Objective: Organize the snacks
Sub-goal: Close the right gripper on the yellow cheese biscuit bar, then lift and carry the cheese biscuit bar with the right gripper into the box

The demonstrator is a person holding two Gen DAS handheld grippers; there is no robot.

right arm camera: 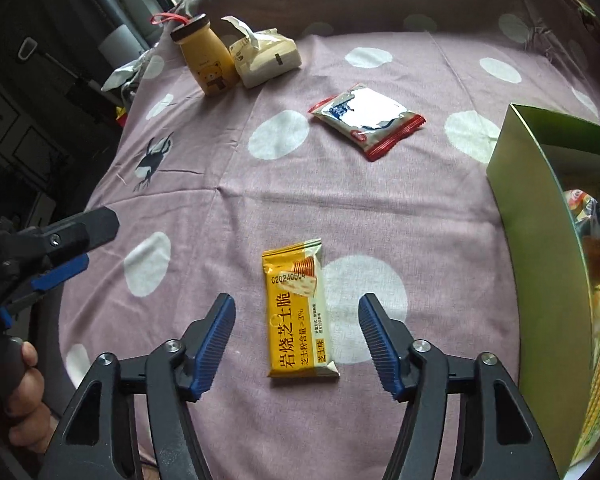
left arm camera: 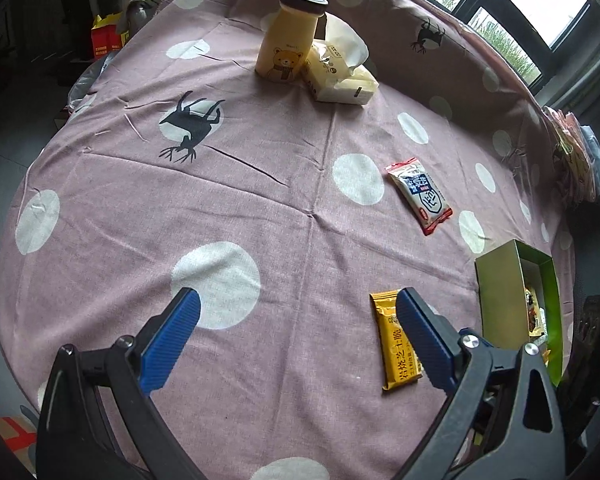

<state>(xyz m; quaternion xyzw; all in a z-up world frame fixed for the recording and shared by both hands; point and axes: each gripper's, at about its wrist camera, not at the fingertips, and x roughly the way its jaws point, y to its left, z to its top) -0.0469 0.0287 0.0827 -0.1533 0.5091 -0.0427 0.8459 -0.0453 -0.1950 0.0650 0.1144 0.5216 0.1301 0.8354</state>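
Observation:
A yellow snack packet (right arm camera: 298, 312) lies flat on the pink spotted tablecloth (right arm camera: 380, 208), and my right gripper (right arm camera: 298, 312) hovers over it, open, one blue pad on each side and clear of the wrapper. In the left wrist view the same yellow packet (left arm camera: 394, 340) lies partly behind the right finger of my left gripper (left arm camera: 300, 310), which is open and holds nothing. A white and red snack packet (left arm camera: 420, 198) (right arm camera: 366, 120) lies farther back. A green box (right arm camera: 540, 240) (left arm camera: 500, 292) at the right holds several snacks.
A yellow bear bottle (left arm camera: 286, 46) (right arm camera: 208, 56) and a tissue pack (left arm camera: 340, 76) (right arm camera: 266, 58) stand at the far side. My left gripper (right arm camera: 60, 252) and the hand (right arm camera: 24, 392) holding it show at the left edge of the right wrist view.

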